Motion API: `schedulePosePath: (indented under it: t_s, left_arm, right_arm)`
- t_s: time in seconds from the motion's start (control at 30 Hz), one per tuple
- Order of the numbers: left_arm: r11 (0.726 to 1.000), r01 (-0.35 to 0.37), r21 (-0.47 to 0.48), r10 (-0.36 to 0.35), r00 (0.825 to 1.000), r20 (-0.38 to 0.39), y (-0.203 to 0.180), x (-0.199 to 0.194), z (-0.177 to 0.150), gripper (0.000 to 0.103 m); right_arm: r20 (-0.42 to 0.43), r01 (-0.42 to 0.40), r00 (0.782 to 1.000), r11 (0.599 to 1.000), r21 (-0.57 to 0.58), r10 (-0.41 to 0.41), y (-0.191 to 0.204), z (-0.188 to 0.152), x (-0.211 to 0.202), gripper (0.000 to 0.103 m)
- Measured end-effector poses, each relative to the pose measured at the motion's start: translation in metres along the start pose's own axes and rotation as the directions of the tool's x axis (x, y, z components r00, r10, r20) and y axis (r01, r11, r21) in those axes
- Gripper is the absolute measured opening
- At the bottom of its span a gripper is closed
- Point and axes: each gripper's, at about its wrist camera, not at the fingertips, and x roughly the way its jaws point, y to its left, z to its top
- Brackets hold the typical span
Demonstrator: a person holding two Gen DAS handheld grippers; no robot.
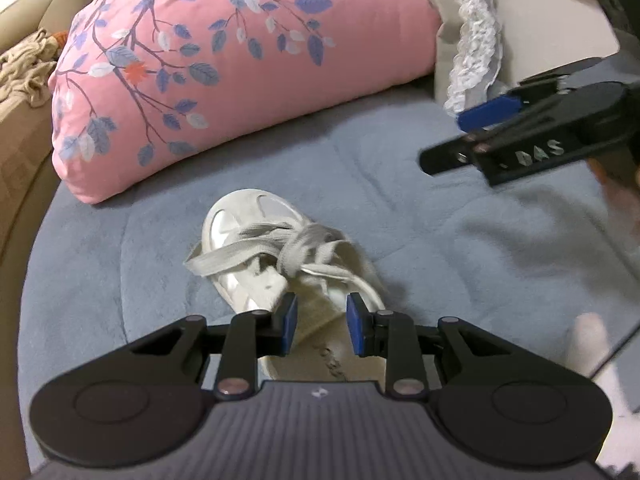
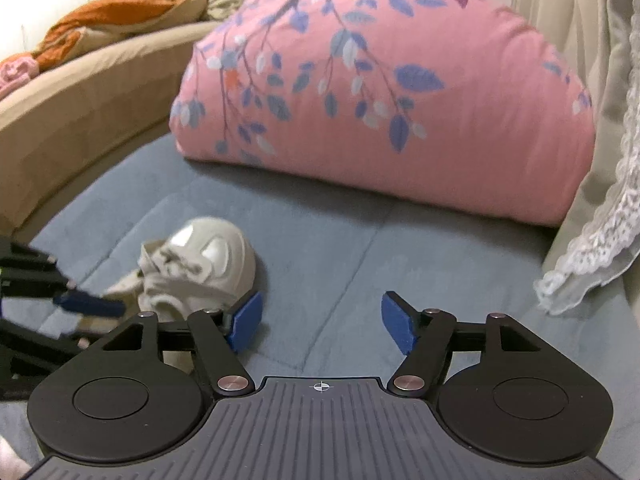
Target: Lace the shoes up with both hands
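— Where's the shoe?

— The small white fabric sneaker lies on the blue-grey quilted bed cover, long axis running away from my left camera, toe toward the pink floral pillow; its grey flat laces sit knotted (loosely) over the tongue.

— And your tools?

— My left gripper hovers low over the heel, jaws parted, empty. My right gripper is spread wide over bare cover, right of the shoe. Only the right camera shows the beige sofa.

You see a matt fabric shoe with flat woven laces, beside it soft fleecy blue bedding, printed cotton pillow.
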Motion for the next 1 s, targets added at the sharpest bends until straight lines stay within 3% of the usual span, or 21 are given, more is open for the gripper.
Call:
schedulePosePath:
  t_s: [0.07, 0.3, 0.43, 0.57, 0.73, 0.83, 1.0]
  left_arm:
    - [1.0, 0.005, -0.005, -0.005, 1.0, 0.026, 0.001, 0.003, 0.0, 0.017]
    - [0.999, 0.04, 0.021, -0.041, 0.995, 0.092, -0.002, 0.002, -0.012, 0.013]
    - [0.997, 0.068, -0.034, -0.065, 0.993, 0.094, 0.0, -0.001, -0.013, 0.004]
    - [0.993, 0.085, -0.08, -0.076, 0.992, 0.104, 0.005, -0.001, -0.013, 0.003]
    - [0.998, 0.056, -0.031, -0.052, 0.991, 0.125, -0.005, 0.004, -0.012, 0.003]
    - [0.997, 0.071, -0.038, -0.065, 0.988, 0.138, -0.002, 0.004, -0.013, 0.002]
    - [0.997, 0.014, 0.078, -0.027, 0.986, 0.167, -0.015, 0.002, -0.018, 0.002]
  right_arm:
    - [-0.021, 0.002, 1.0, 1.0, 0.001, -0.002, 0.0, -0.004, 0.005, 0.072]
    - [-0.027, -0.007, 1.0, 1.0, 0.005, 0.007, 0.002, -0.009, 0.018, 0.075]
    - [0.011, -0.031, 0.999, 0.999, -0.015, 0.031, 0.012, -0.002, 0.021, 0.077]
    - [0.024, -0.132, 0.991, 0.986, 0.105, 0.13, 0.017, 0.021, 0.039, 0.078]
    - [0.011, -0.236, 0.97, 0.93, 0.282, 0.243, 0.026, 0.04, 0.083, 0.076]
    - [-0.042, -0.267, 0.953, 0.897, 0.353, 0.3, 0.028, 0.047, 0.11, 0.076]
    - [-0.131, -0.214, 0.951, 0.905, 0.369, 0.279, 0.033, 0.04, 0.136, 0.081]
